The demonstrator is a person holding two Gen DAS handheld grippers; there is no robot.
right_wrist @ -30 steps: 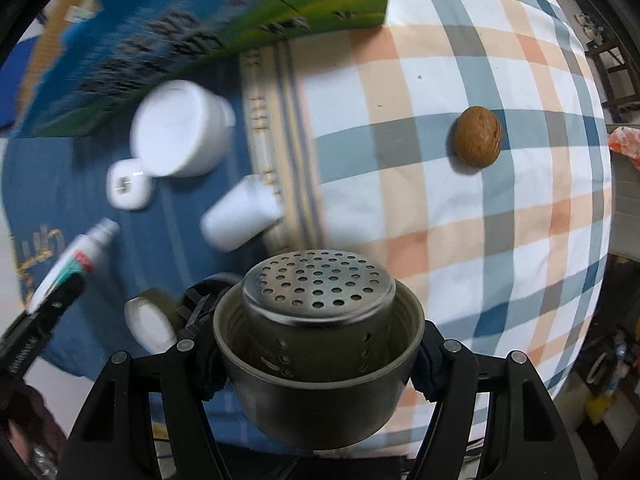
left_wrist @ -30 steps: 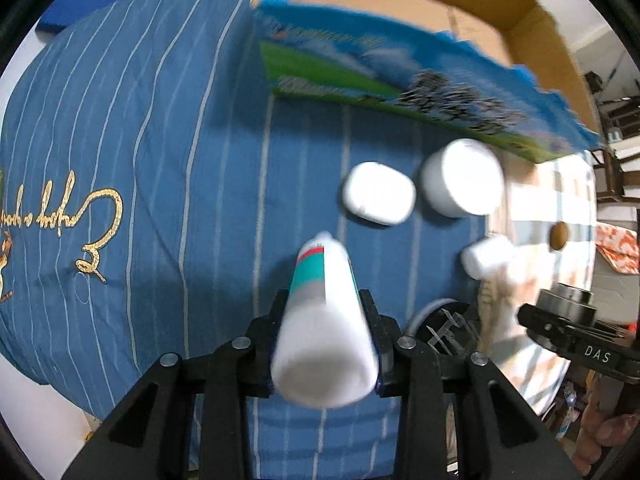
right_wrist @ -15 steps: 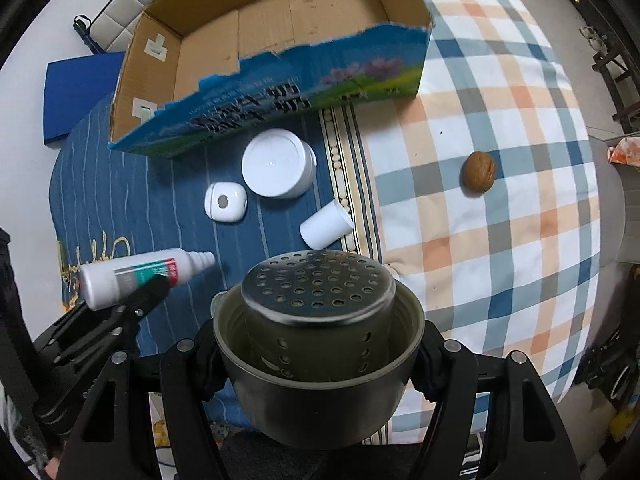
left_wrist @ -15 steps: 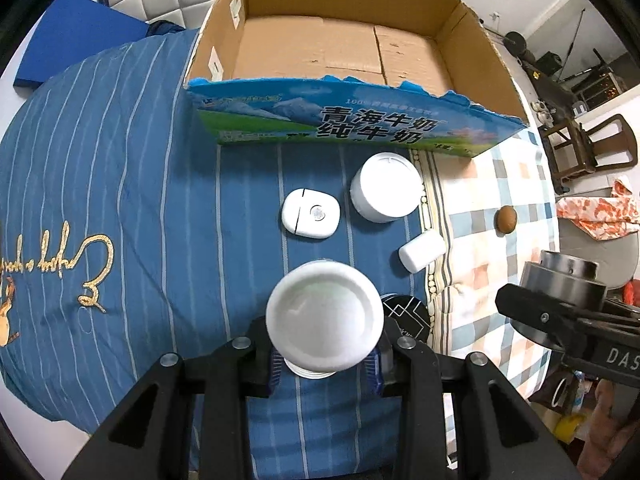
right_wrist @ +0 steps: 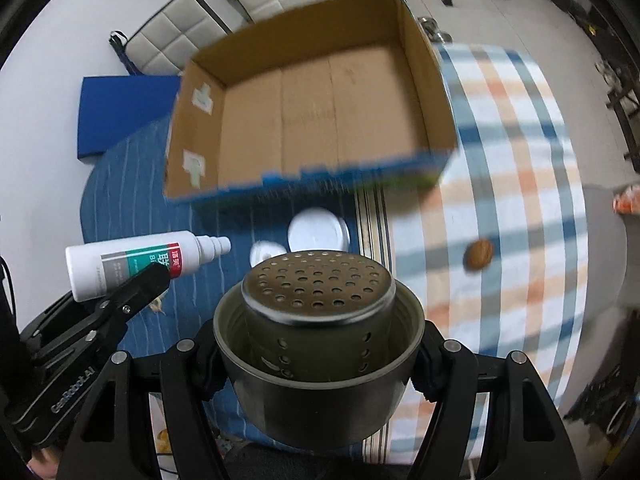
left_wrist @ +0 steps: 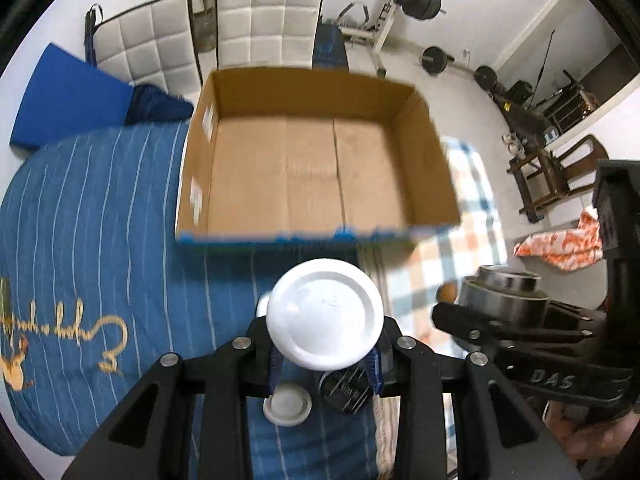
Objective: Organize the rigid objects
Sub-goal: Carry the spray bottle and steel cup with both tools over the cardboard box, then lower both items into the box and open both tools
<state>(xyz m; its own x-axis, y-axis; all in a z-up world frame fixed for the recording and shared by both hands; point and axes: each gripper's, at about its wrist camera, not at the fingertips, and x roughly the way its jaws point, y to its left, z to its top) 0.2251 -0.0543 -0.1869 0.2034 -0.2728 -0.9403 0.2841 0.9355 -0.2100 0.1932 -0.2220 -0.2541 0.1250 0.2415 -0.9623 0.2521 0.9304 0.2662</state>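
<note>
Left tongs [left_wrist: 325, 360] clamp white bottle [right_wrist: 132, 263]; right tongs [right_wrist: 318, 364] clamp metal strainer cup [right_wrist: 318, 344].

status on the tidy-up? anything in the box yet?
Done: nothing; the cardboard box shows only bare floor.
In hand: left gripper clamps the white bottle; right gripper clamps the metal strainer cup. Both are held short of the box.
Left: the white jar, small white case and walnut lie on the cloth.

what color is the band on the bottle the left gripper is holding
Teal-green with a red stripe, on the white bottle; clearest in the right wrist view.
</note>
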